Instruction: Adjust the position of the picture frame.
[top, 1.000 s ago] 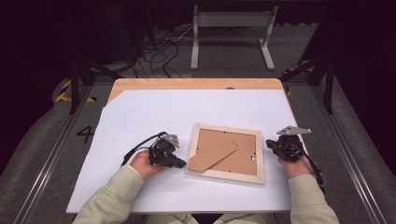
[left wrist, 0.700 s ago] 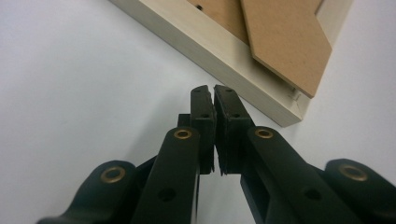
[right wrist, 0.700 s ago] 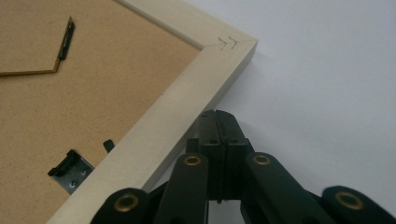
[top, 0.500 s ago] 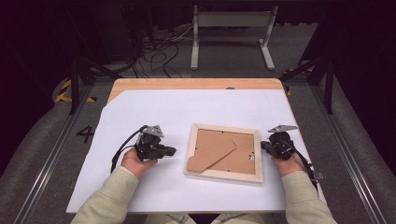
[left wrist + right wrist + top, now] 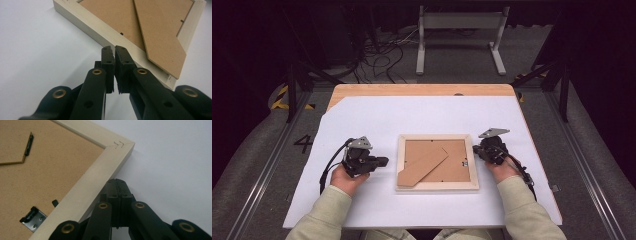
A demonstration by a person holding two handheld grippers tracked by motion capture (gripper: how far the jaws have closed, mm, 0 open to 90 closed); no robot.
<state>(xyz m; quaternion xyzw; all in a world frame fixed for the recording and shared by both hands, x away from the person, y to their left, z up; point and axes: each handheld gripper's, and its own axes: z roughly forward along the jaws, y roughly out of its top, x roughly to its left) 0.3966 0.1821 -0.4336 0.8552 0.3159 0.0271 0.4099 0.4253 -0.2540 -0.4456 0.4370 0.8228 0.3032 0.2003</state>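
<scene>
My left claw [image 5: 382, 161] is clenched with nothing in it, a little way off the picture frame [image 5: 437, 186]. My right claw [image 5: 475, 150] is clenched too, just beside the frame, which lies face down near the counter's [image 5: 377, 112] front edge.

We see the white table [image 5: 377, 120] evenly lit from above against a dark room. Shadows fall soft beneath the frame [image 5: 100, 170]. Close up, the near jaws blur slightly.

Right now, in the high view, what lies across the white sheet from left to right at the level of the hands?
Left tongs → picture frame lying face down → right tongs.
</scene>
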